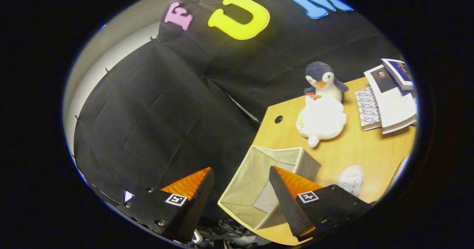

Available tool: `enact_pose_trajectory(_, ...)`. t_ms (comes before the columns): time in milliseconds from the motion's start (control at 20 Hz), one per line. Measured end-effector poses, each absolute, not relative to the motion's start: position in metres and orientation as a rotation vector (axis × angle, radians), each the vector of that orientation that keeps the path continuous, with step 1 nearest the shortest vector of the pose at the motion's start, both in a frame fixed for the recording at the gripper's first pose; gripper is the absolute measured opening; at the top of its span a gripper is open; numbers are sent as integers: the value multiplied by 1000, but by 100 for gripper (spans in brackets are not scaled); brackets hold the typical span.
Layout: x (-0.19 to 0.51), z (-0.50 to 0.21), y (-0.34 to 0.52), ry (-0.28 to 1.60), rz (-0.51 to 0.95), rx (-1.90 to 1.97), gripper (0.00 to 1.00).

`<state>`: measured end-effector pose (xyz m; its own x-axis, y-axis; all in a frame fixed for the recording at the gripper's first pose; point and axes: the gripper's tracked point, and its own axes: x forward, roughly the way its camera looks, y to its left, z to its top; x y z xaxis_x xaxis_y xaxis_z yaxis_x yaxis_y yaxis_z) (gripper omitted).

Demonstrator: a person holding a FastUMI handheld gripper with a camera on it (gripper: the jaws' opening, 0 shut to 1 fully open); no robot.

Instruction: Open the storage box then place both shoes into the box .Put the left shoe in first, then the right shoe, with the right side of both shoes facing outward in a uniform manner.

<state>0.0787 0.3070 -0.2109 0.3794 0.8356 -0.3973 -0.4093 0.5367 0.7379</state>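
Note:
The storage box (259,182), a pale fabric cube with a grey outer side, stands open on the wooden table (355,152) near its left edge, with nothing visible inside. My gripper (240,176) is open, held tilted above the box. One finger hangs over the box's opening, the other is off the table's edge over the black cloth. A white shoe (351,179) lies on the table just past the box, partly hidden by the finger on that side. Something dark with laces (229,234) shows low between the fingers, too hidden to identify.
A white plush toy (321,121) and a penguin plush (323,80) sit beyond the box. Books and papers (389,99) lie at the table's far end. A cable hole (278,119) is near the table's corner. Black cloth wall hangs left of the table.

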Motion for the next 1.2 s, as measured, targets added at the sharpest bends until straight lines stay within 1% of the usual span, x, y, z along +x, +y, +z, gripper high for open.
enact_pose_trajectory(250, 75, -275, 240, 912, 710, 382, 93)
enact_pose_trajectory(600, 49, -356, 179, 1105, 592, 165, 93)
enact_pose_trajectory(850, 32, -405, 161, 1230, 563, -16, 93)
enact_pose_trajectory(1050, 26, -430, 160, 1290, 576, -130, 93)
enact_pose_trajectory(1100, 26, -436, 161, 1305, 575, -148, 89)
enact_pose_trajectory(1200, 28, -446, 162, 1318, 578, -184, 89)
